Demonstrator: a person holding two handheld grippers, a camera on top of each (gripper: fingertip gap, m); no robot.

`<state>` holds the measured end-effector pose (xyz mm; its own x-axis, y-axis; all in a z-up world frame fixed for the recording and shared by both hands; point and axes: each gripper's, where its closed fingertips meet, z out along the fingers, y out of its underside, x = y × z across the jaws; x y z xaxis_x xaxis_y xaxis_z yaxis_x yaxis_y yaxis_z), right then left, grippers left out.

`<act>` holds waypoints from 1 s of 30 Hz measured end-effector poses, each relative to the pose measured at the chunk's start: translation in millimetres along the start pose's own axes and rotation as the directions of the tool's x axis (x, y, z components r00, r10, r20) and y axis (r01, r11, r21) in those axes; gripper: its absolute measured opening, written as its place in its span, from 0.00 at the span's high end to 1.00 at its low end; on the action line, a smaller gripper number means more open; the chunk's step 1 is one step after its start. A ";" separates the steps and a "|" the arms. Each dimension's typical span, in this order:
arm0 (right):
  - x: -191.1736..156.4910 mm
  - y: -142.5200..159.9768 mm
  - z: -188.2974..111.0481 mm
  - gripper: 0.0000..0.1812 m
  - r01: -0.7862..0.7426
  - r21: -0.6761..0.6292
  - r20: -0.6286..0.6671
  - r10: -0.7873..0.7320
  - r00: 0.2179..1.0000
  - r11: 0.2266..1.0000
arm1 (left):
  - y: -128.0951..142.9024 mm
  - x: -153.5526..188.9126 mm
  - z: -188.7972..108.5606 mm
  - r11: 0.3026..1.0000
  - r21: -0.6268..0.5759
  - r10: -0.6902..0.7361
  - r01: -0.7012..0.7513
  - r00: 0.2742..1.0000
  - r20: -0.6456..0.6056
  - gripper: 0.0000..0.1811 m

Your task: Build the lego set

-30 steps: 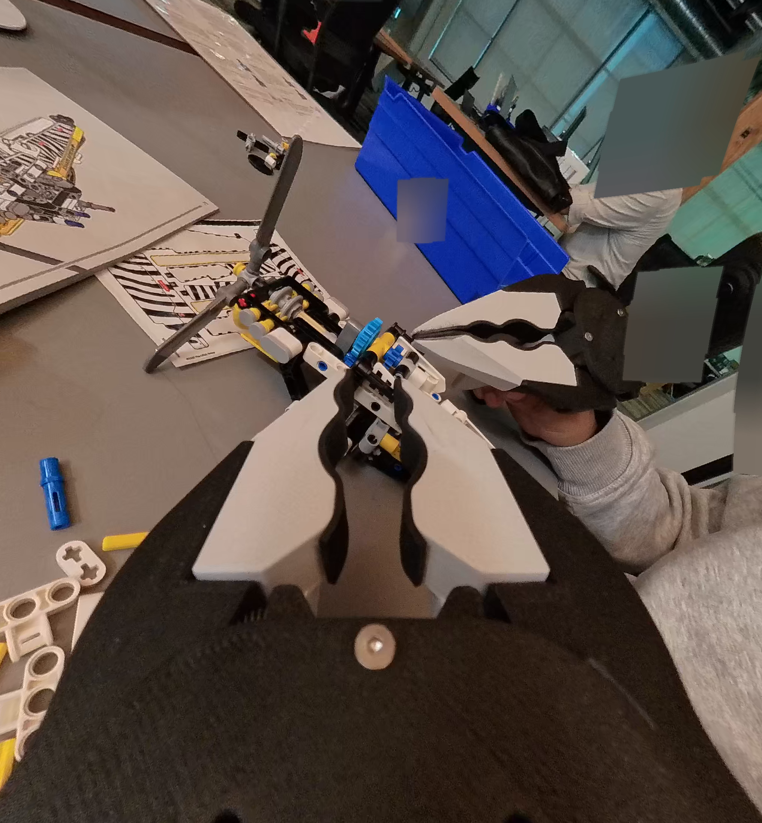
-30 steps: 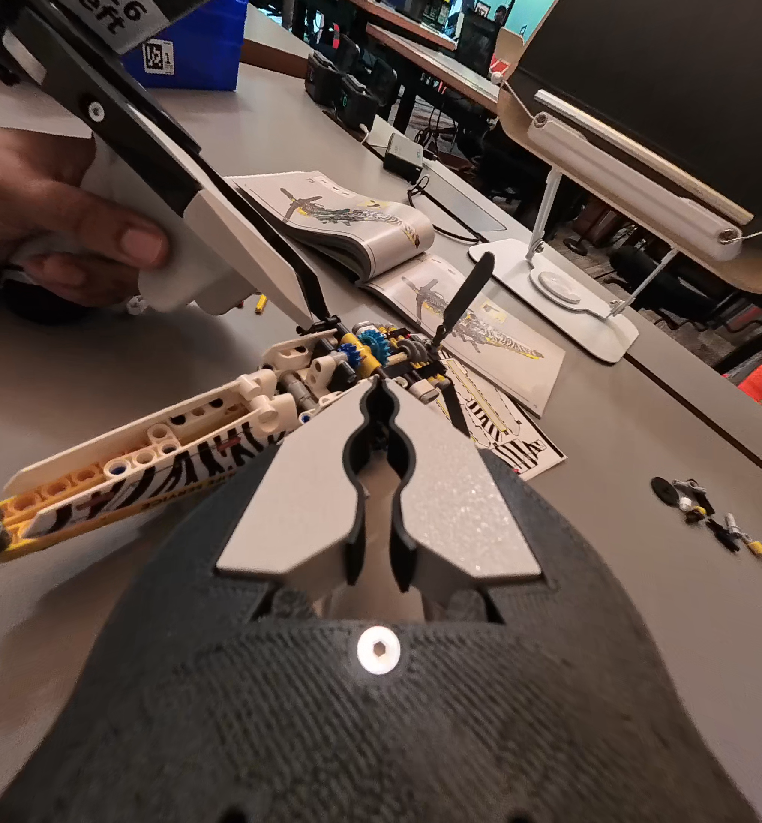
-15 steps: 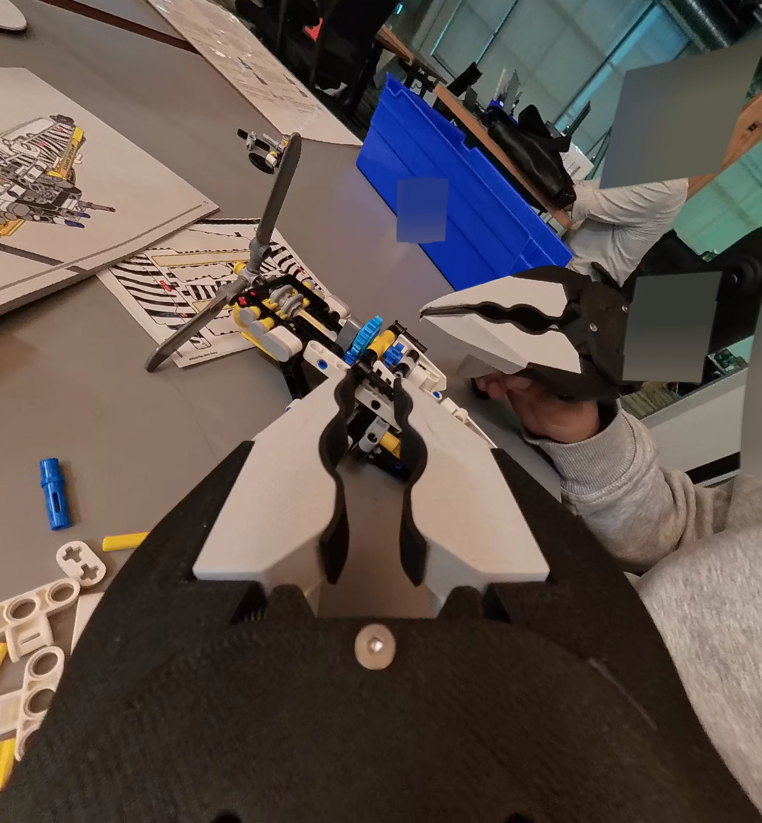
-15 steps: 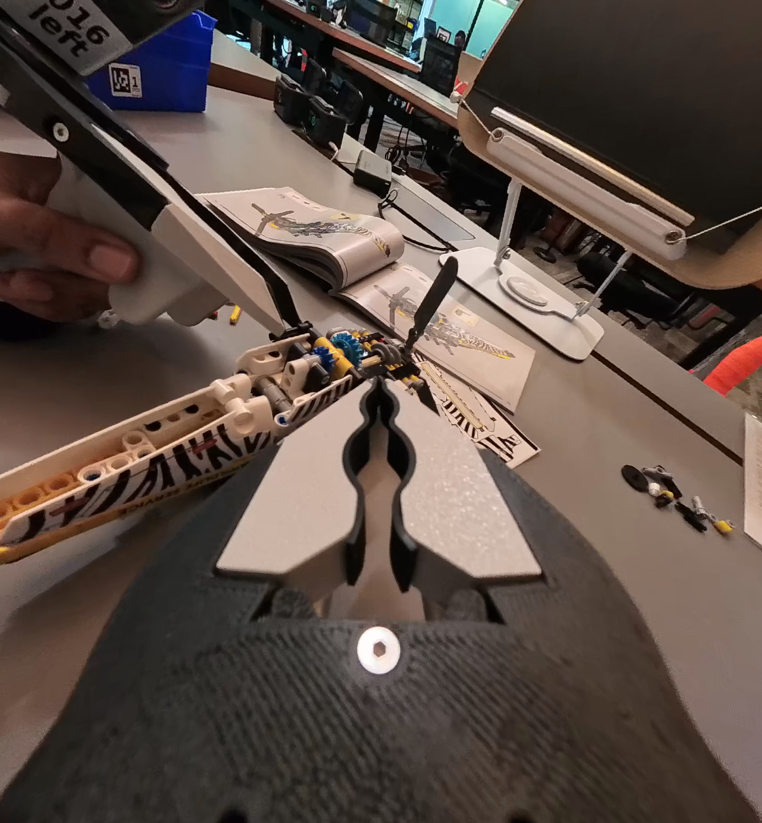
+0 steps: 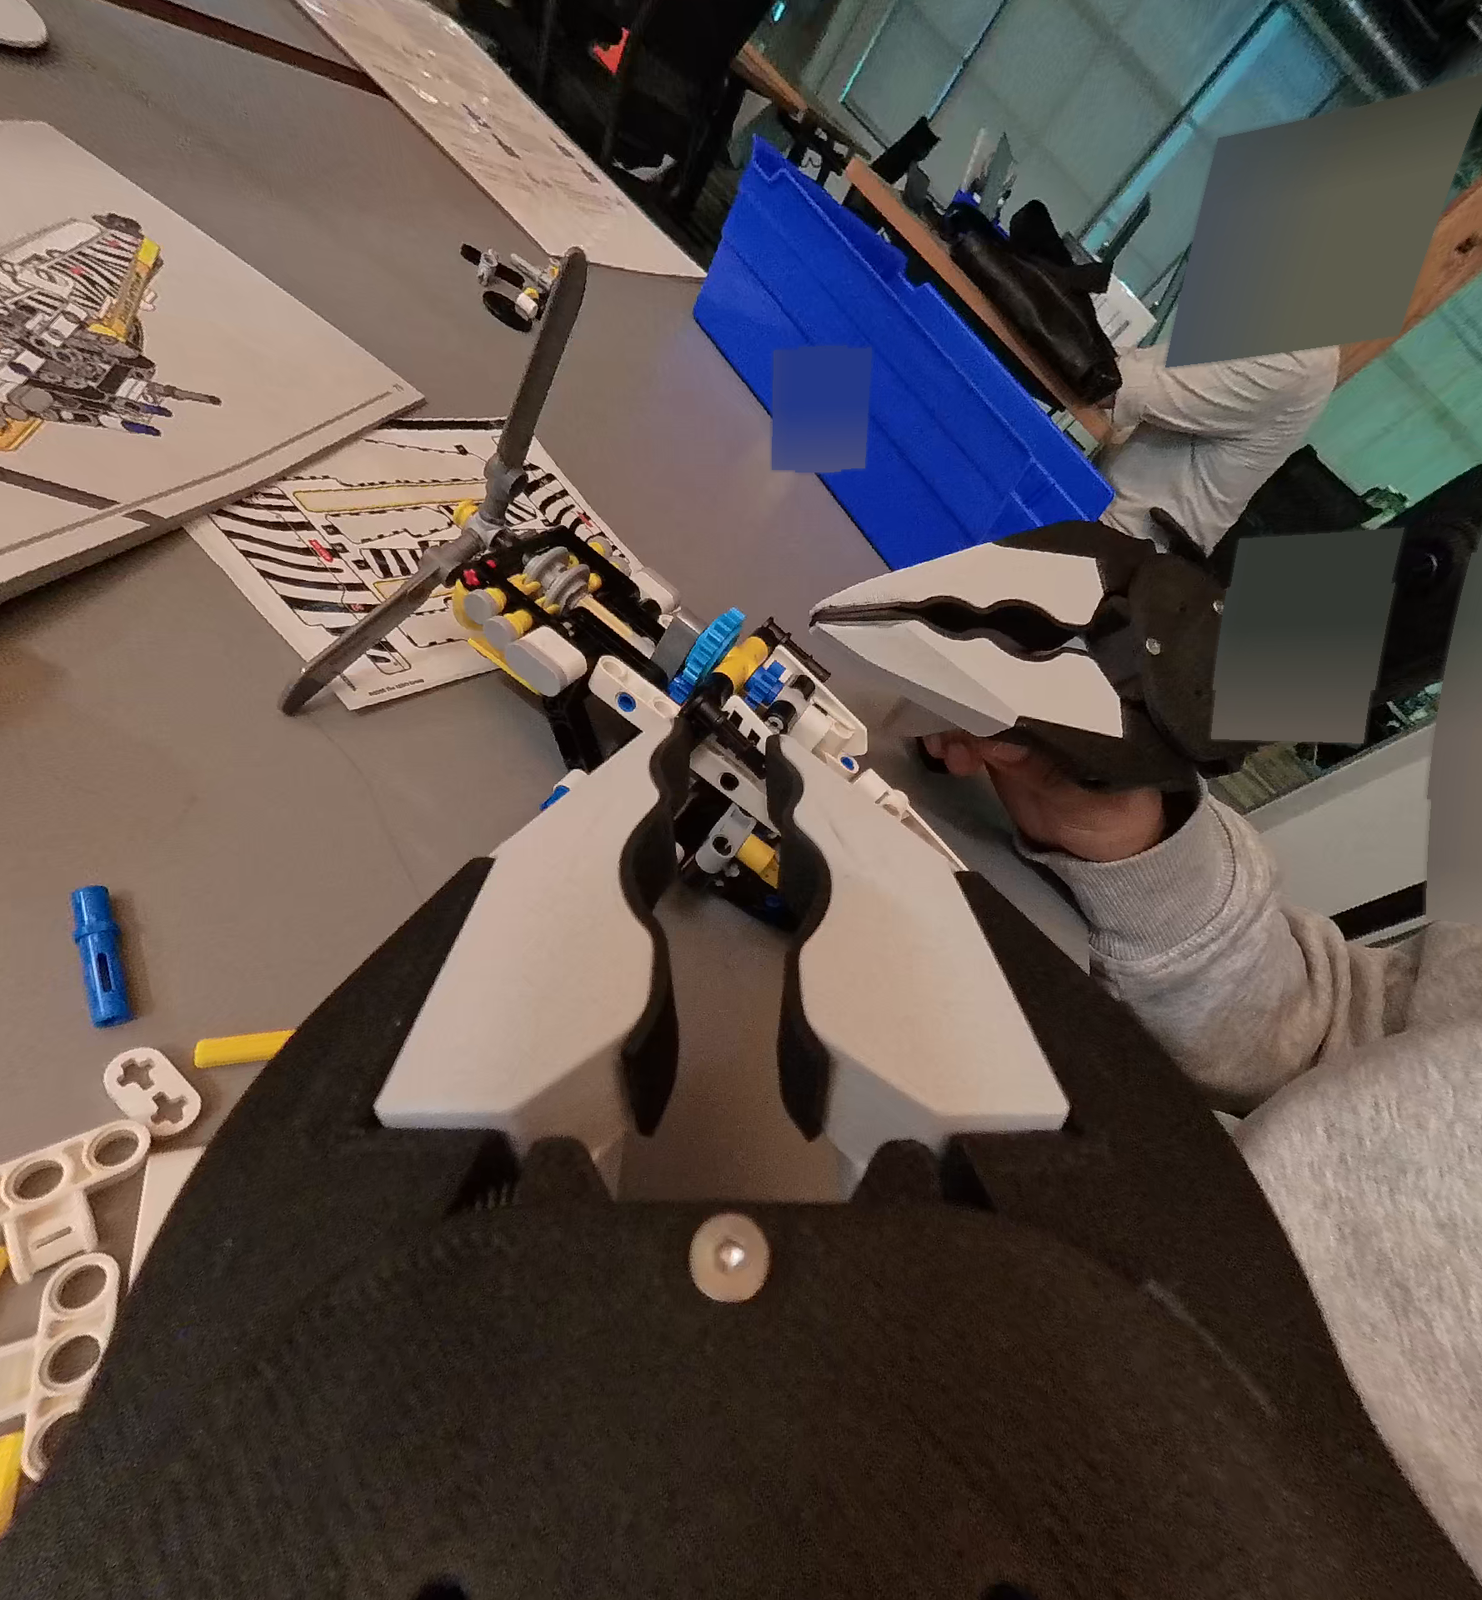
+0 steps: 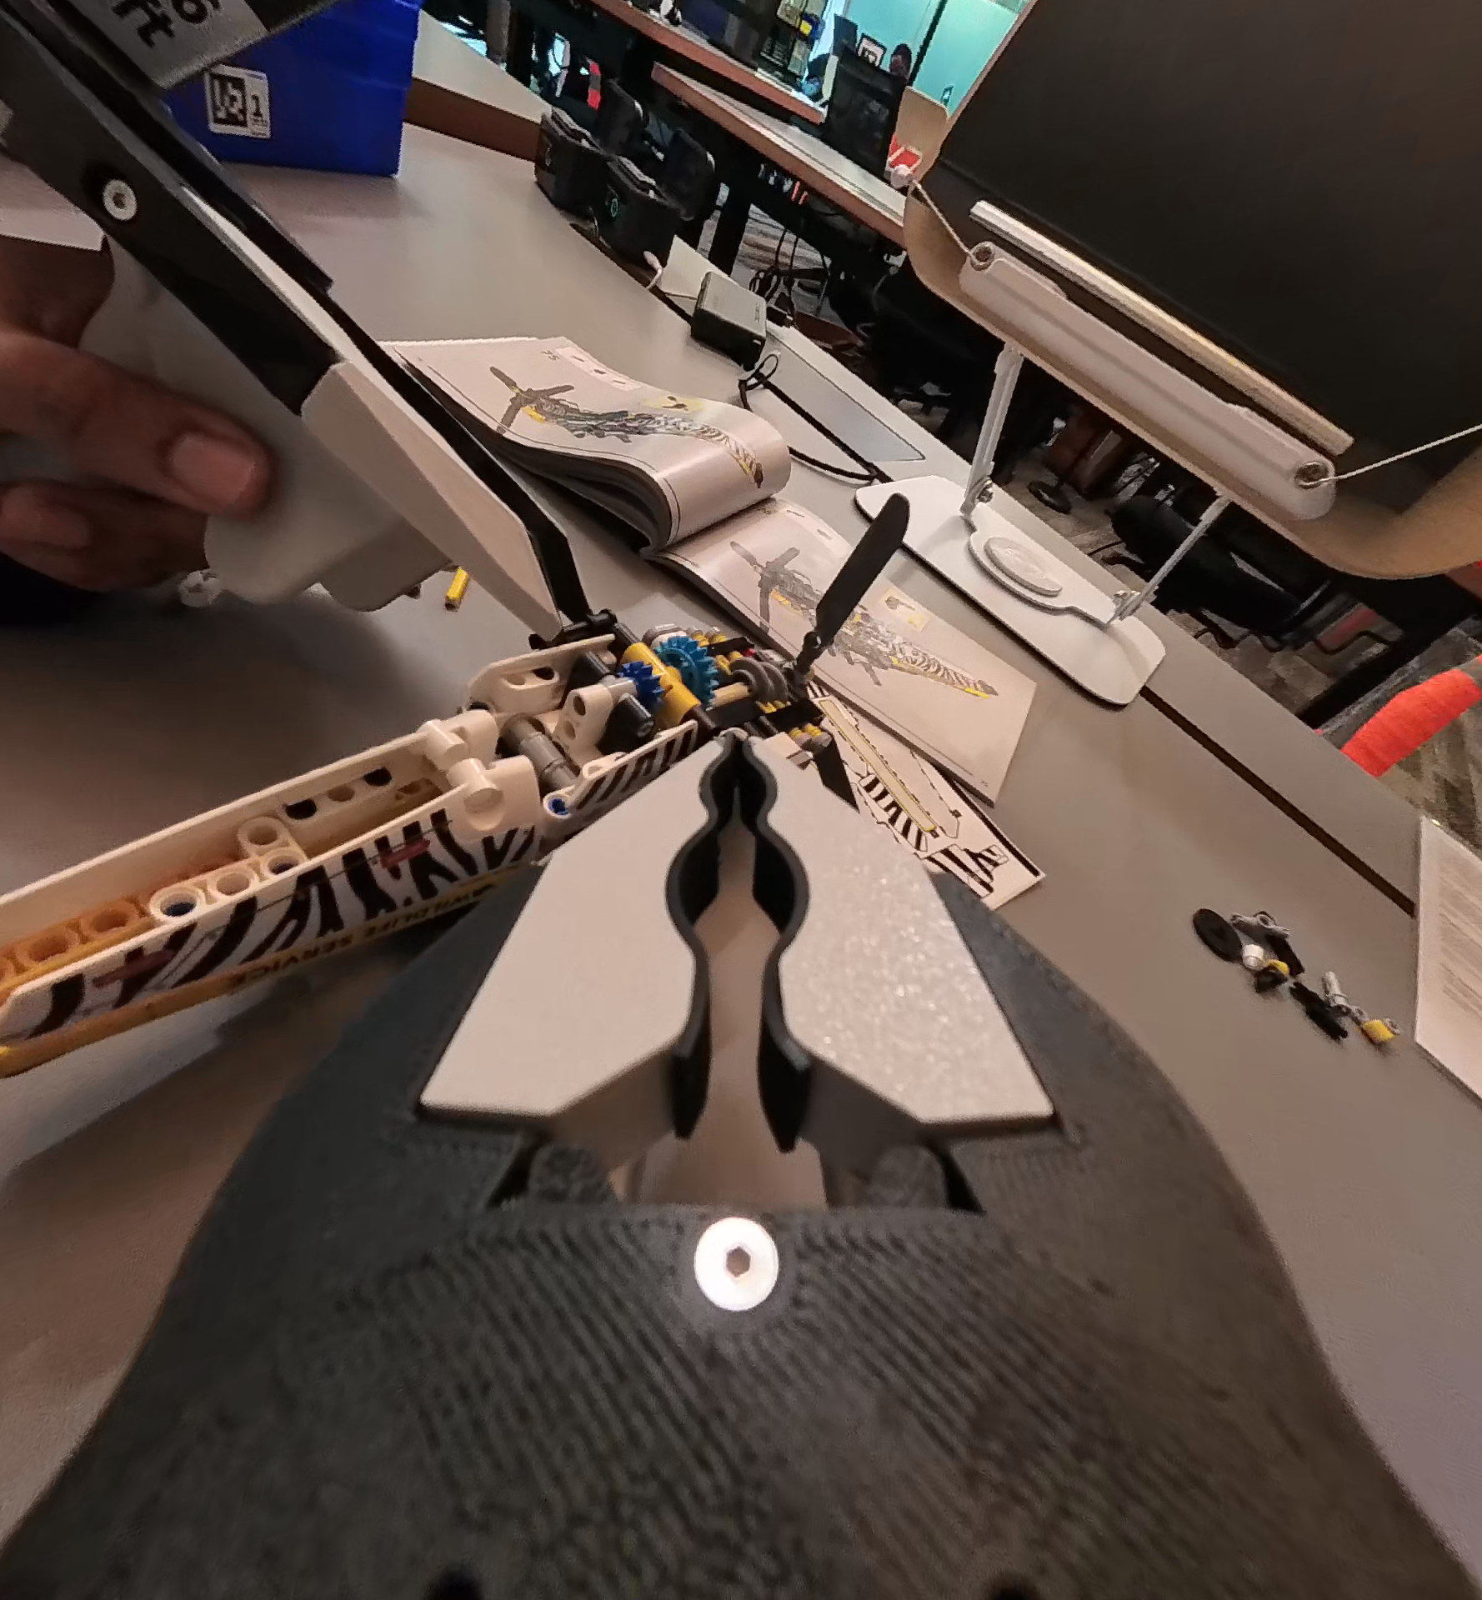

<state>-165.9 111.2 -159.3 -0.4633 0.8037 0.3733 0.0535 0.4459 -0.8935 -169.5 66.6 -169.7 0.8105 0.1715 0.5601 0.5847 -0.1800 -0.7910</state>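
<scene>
Grey tabletop (image 5: 157,805) carries everything, and the largest thing on it is the half-built lego model (image 6: 304,866), a long white body with zebra-striped panels and yellow beams. Its long axis runs from the yellow tail at the lower left of the right wrist view up to the gear cluster and the dark propeller blade (image 6: 859,563) at its nose. The left gripper (image 5: 724,753) has its jaws closed partway around the model's black and white middle section, seemingly clamped on it and steadying it. The right gripper (image 6: 739,751) has its jaws closed to a thin slit with nothing visibly between them; its tips sit just beside the striped flank, close behind the blue gear (image 6: 681,662). Whatever comes next probably turns on that relation: the gear train lies just ahead and to the left of the right tips, across the model's long axis, so the right gripper is the free one and the nearer to work there. The left gripper's fingers, slanting down onto the model from above, crowd that approach. Behind the nose lie the open instruction booklet (image 6: 634,450) and a striped sticker sheet (image 5: 348,554), with a blue bin (image 5: 937,416) beyond. Loose pieces sit apart: a blue pin (image 5: 99,952), white connectors (image 5: 45,1212) and a small cluster of dark parts (image 6: 1292,970).
</scene>
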 end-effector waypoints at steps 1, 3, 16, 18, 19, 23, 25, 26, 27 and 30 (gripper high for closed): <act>-0.1 0.1 0.0 1.00 0.001 0.000 0.000 -0.001 1.000 1.000 | -0.2 0.7 -0.2 1.000 0.001 -0.001 0.001 1.000 -0.007 0.92; -0.7 0.3 0.1 1.00 0.007 -0.002 0.000 -0.007 1.000 1.000 | -1.2 3.0 -1.3 1.000 0.010 -0.002 0.002 1.000 -0.026 0.89; 5.0 13.2 -2.7 1.00 -0.003 -0.073 -0.013 0.002 1.000 0.997 | -8.7 14.6 -10.7 0.995 0.069 0.078 -0.072 0.994 -0.083 0.70; 4.5 13.4 -2.5 1.00 0.000 -0.074 -0.010 -0.001 1.000 0.997 | -7.8 16.1 -10.0 0.992 0.057 0.120 -0.116 0.990 -0.077 0.67; 4.3 13.3 -2.5 1.00 0.001 -0.074 -0.009 -0.002 1.000 0.997 | -7.3 20.3 -9.8 0.985 0.048 0.168 -0.164 0.982 -0.092 0.65; 3.6 12.9 -2.8 1.00 0.000 -0.071 -0.002 0.000 1.000 0.998 | -5.3 29.0 -8.4 0.877 -0.019 0.476 -0.479 0.875 -0.088 0.63; 3.2 12.6 -3.1 1.00 0.000 -0.068 0.001 0.000 1.000 0.998 | -3.3 23.7 -4.9 0.815 -0.084 0.567 -0.574 0.819 -0.090 0.64; 3.0 12.3 -3.3 1.00 0.001 -0.067 0.002 -0.001 1.000 0.998 | -2.3 20.8 -3.7 0.795 -0.111 0.586 -0.596 0.803 -0.109 0.66; 2.8 12.1 -3.5 1.00 0.002 -0.065 0.002 -0.002 1.000 0.998 | -1.8 18.2 -3.5 0.786 -0.127 0.589 -0.605 0.796 -0.140 0.68; 2.3 11.3 -4.2 1.00 0.006 -0.059 0.003 -0.006 1.000 0.998 | -16.3 24.4 -10.0 0.844 -0.056 0.501 -0.533 0.822 -0.271 0.74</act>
<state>-162.7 119.7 -167.5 -0.4666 0.7997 0.3779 0.1023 0.4732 -0.8750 -159.0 64.1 -140.7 0.9685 -0.2120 0.1308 0.0635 -0.2978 -0.9525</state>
